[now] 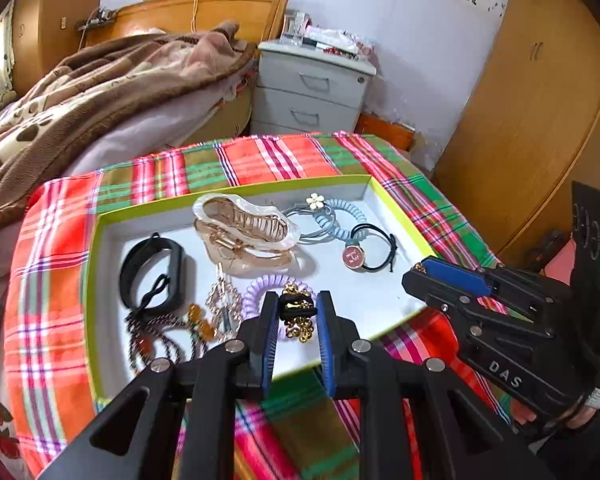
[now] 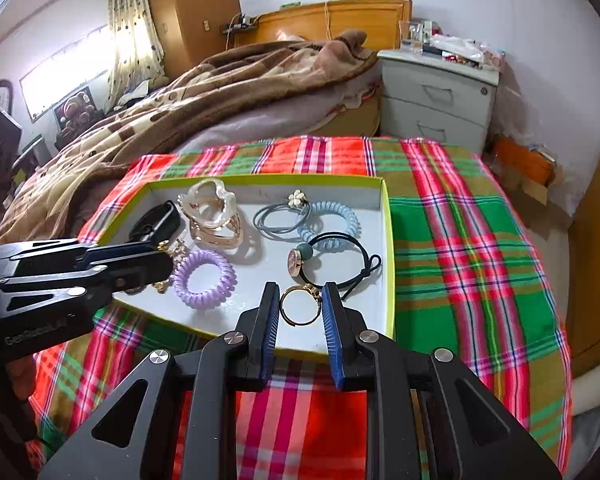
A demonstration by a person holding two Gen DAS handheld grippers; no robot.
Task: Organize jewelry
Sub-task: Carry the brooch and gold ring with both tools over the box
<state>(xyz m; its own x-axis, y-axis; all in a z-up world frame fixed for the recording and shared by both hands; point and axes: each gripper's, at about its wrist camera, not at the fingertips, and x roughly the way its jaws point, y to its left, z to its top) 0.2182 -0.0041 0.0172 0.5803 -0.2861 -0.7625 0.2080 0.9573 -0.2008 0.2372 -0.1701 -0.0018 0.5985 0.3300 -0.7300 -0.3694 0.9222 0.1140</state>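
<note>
A white tray with a yellow-green rim [image 1: 100,224] [image 2: 388,216] lies on a plaid cloth and holds jewelry. My left gripper [image 1: 297,306] is shut on a black-and-gold beaded piece [image 1: 297,308] just above the tray's near edge, beside a purple coil hair tie [image 1: 256,292] [image 2: 204,272]. My right gripper [image 2: 300,300] is shut on a gold ring [image 2: 298,306] over the tray's near right corner. In the left wrist view the right gripper [image 1: 416,274] comes in from the right.
The tray also holds a black band [image 1: 152,272], a clear and gold hair claw [image 1: 244,228], a beaded necklace [image 1: 168,332], blue coil ties [image 2: 332,220] and a black elastic with a pink charm [image 1: 370,254]. A bed with a brown blanket and a grey nightstand [image 1: 312,88] stand behind.
</note>
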